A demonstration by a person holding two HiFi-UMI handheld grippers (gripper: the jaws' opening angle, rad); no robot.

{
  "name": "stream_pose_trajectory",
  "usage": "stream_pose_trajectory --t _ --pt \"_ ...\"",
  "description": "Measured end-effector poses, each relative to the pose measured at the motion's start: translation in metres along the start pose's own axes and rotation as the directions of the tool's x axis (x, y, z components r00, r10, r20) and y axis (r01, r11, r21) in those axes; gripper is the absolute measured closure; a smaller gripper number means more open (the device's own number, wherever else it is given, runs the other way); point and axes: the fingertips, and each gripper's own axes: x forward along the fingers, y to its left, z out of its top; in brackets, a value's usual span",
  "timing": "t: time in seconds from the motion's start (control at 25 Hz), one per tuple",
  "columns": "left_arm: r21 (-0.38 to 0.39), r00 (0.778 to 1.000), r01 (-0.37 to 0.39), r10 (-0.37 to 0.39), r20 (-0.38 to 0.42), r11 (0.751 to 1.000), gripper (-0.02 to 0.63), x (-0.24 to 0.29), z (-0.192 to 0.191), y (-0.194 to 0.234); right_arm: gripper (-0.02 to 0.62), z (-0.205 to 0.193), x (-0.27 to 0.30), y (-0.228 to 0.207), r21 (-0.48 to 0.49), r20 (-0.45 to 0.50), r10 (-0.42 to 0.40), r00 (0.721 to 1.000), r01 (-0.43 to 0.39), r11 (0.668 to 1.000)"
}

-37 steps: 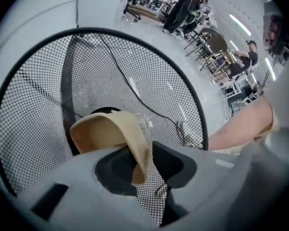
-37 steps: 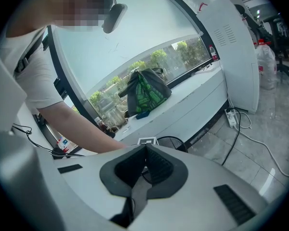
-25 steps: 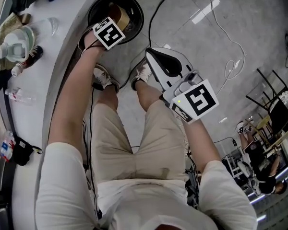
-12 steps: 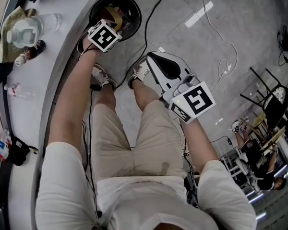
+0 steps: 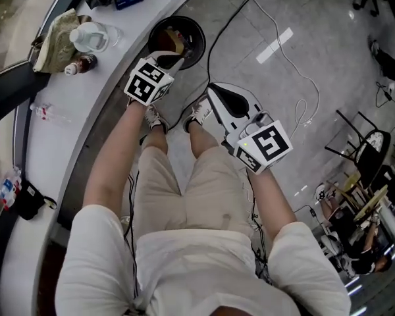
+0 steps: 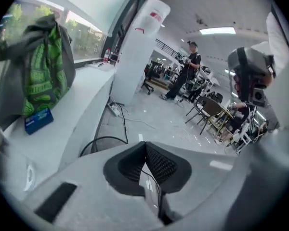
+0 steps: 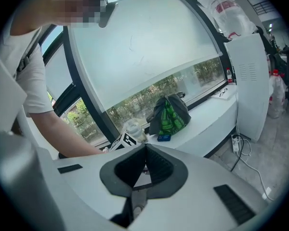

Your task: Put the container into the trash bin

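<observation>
**Two grippers shut, nothing held, beside the bin**

Two jaws of the left gripper (image 5: 166,58) are seen pressed together with nothing between them. Those of the right gripper (image 5: 212,91), at its four o'clock, are likewise closed on nothing. Just beyond the left gripper, at one o'clock, the trash bin (image 5: 199,30) is found on the floor. A brown item (image 5: 176,42) inside it is judged to be the container. The drop is therefore judged done, and only withdrawal is called for. Counted: two grippers, one bin, one container. At ten o'clock, on the counter (image 5: 118,18), a clear bottle (image 5: 92,37) and a small dark bottle (image 5: 79,64) are made out.
</observation>
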Motion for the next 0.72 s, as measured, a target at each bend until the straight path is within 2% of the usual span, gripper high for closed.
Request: stream_pose_trajectory --t 0.12,0.24,0.52,0.72 --pt "-0.004 0.995 -0.066 0.067 0.080 0.998 0.589 -0.035 0.024 -0.005 0.594 0.031 -0.009 0.014 -0.030 0.028 -0.007 1.000 0.008 1.000" --pt "-0.047 0.987 -0.114 0.119 0.107 0.992 0.589 -0.066 0.031 -0.013 0.594 0.055 -0.028 0.026 -0.040 0.041 -0.025 0.999 0.027 0.999" --pt "-0.082 0.965 -0.125 0.140 0.222 0.989 0.589 -0.136 0.066 -0.047 0.594 0.087 -0.063 0.042 -0.055 0.052 -0.056 0.997 0.058 0.997" --pt "-0.056 0.939 -0.159 0.169 0.301 0.986 0.589 -0.174 0.106 -0.076 0.594 0.112 -0.088 0.053 -0.043 0.103 -0.076 0.992 0.081 0.996"
